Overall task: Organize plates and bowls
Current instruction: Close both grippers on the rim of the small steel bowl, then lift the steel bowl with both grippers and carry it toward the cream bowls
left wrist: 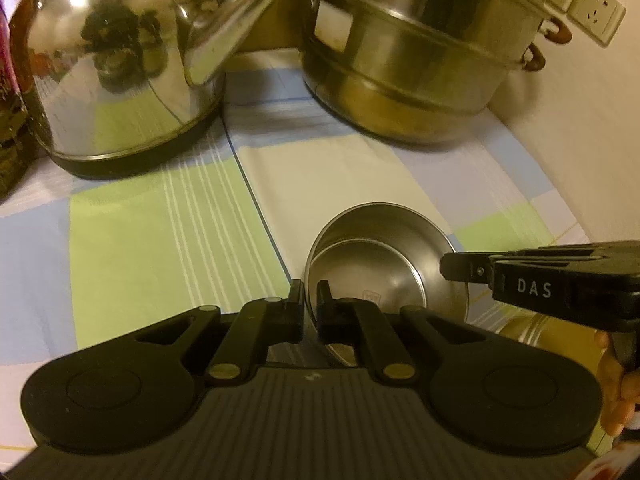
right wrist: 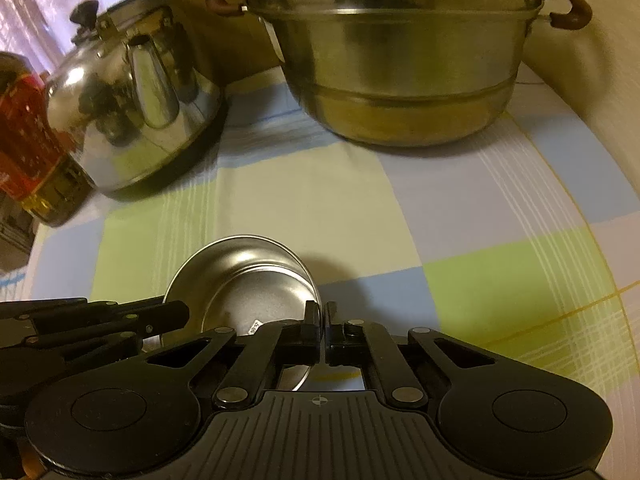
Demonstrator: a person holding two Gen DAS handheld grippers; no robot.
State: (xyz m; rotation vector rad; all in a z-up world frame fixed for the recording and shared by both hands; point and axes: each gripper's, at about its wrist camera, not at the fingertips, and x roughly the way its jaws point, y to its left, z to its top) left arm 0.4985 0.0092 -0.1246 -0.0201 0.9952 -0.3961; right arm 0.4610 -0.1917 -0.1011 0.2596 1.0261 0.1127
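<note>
Far left on my counter (right wrist: 500, 208), with its checked cloth (left wrist: 160, 240), a red-labelled bottle (right wrist: 24, 148) sits at the edge, touching or just beside the steel kettle (left wrist: 112, 80). I judge both are parked at the back to leave the near cloth free for sorting. The kettle's spout points toward the big stacked steamer pot (left wrist: 408, 64), which stands well back against the wall, under the wall sockets (left wrist: 592, 8).

In front of these, close to me, is the thing I care about: a steel bowl (left wrist: 384, 260), seemingly with a second one nested in it, though I can't be sure. It is on or just above the cloth; I cannot tell which.

My left gripper (left wrist: 310, 304) is pinching the bowl's left rim, one finger outside the wall and one inside. My right gripper (right wrist: 322, 320) is pressed onto the opposite rim, its jaws nearly meeting over the thin metal. I take opposite edges because a shiny, thin-walled bowl would swing or slip in a single pinch; two grips should keep it level when I carry it.

Beneath the right gripper a pale rim, perhaps a plate (left wrist: 524, 326), peeks out. The person's hand (left wrist: 616, 388) shows at the right edge, holding that gripper's handle.
</note>
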